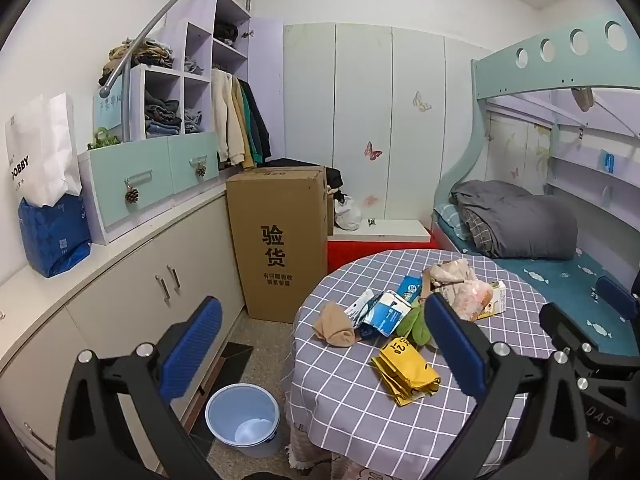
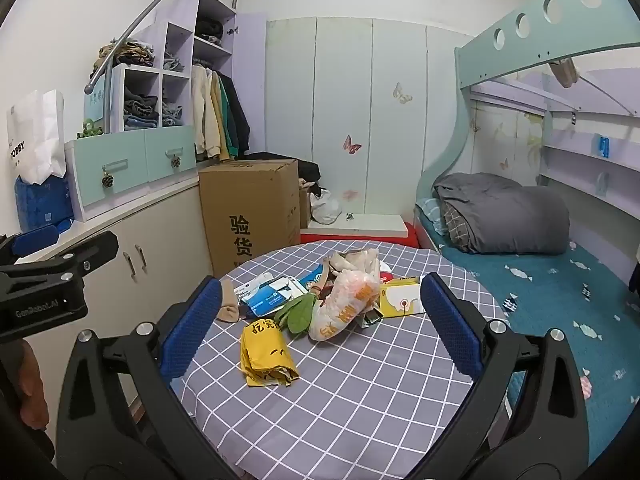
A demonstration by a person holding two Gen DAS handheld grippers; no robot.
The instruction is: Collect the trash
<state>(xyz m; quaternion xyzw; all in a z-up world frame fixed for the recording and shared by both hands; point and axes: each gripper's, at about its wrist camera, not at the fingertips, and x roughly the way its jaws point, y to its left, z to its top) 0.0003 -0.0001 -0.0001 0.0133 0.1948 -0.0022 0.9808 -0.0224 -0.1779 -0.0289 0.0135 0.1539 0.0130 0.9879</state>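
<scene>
Both my jaws are spread wide and grasp nothing. My left gripper [image 1: 322, 350] hangs over the left edge of the round desk [image 1: 360, 412], its left pad out over the floor and its right pad above the cloth. My right gripper [image 2: 320, 328] hangs over the near half of the desk, with the trash lying between its two pads and beyond them.

The trash is bunched in the middle of the checked cloth, toward the far edge. Nearest to me lies a crumpled yellow bag [image 2: 267, 356], a little apart from the rest. Behind it a white plastic bag with orange print [image 2: 346, 304] rests against some green leaves [image 2: 298, 312] and a yellow carton [image 2: 402, 298]. To the left of those sit a blue and white box [image 2: 268, 294] and a tan sock [image 2: 229, 306], the sock closest to the left edge. A wad of pale crumpled paper [image 2: 354, 260] lies at the far side of the heap.

On the floor just beside the desk's left edge stands a light blue bucket [image 1: 242, 418], upright, with a pale patch at its bottom. A tall cardboard box [image 1: 278, 240] stands behind it against the cabinets.
</scene>
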